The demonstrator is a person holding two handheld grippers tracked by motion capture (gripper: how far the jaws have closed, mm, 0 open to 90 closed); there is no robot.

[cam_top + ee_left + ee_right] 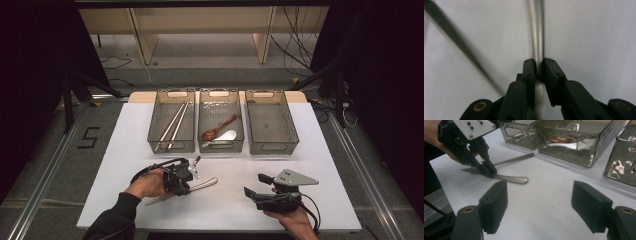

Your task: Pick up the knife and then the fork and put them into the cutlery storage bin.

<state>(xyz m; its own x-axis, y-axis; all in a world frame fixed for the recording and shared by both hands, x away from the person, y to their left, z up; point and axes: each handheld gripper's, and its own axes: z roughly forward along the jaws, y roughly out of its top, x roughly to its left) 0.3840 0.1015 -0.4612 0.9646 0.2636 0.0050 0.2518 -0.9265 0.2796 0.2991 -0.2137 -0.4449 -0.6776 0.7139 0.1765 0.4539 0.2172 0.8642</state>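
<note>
Metal utensil point(202, 185) pinched on the white table point(125, 150), near its front edge.

Three clear bins point(271, 127) were ranged along the far side of the table. The left gripper point(539, 67) was pressed together on the utensil's slim handle, both jaws touching it. A second metal piece point(515, 159) was seen lying just beside it. The right gripper point(540, 206) was held spread wide, nothing between its jaws.
</note>
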